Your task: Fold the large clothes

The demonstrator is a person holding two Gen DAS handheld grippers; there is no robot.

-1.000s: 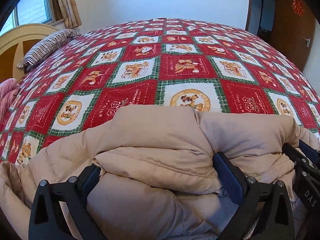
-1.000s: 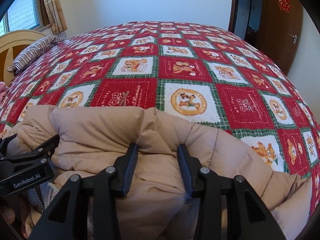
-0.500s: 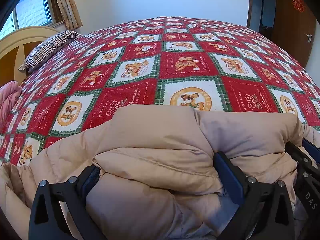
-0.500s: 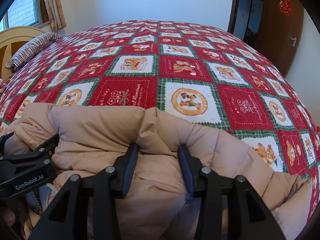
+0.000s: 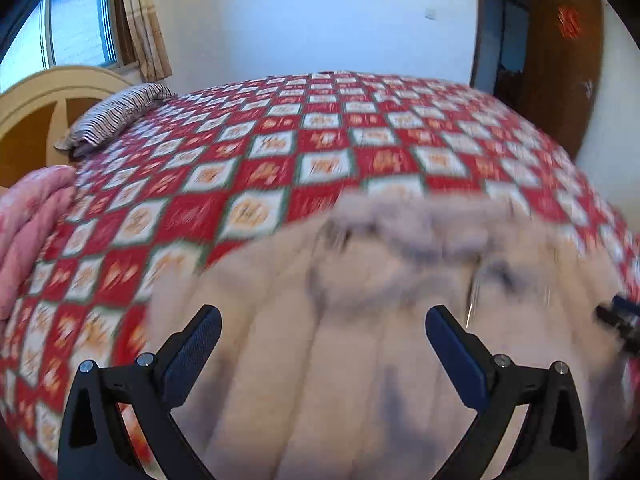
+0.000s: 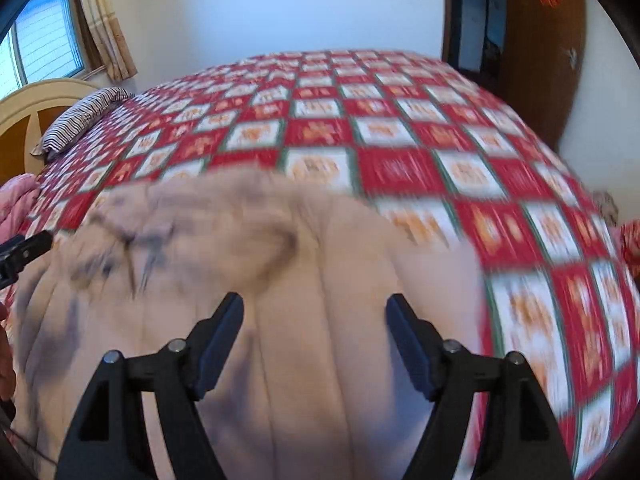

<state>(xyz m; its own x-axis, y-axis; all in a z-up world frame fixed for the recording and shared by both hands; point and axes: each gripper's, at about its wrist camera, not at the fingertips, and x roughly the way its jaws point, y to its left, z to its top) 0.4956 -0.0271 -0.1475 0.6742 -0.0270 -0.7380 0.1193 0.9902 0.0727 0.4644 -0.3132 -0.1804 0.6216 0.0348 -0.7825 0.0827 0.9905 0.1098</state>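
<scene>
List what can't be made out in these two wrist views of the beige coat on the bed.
- Beige coat: motion blur smears its collar and zipper in both views; its near part is cut off by the bottom edge.
- Bedspread: the pictures in its squares are blurred past reading.
- Right hand-held gripper: jaws opening, nothing between the pads.

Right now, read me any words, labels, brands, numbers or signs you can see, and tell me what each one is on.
No text can be read.
Red paper decoration on the brown door: blurred, its character cannot be made out.
Bedspread: any lettering on the red squares is smeared by motion blur.
Left gripper and right gripper: no marking visible.
</scene>
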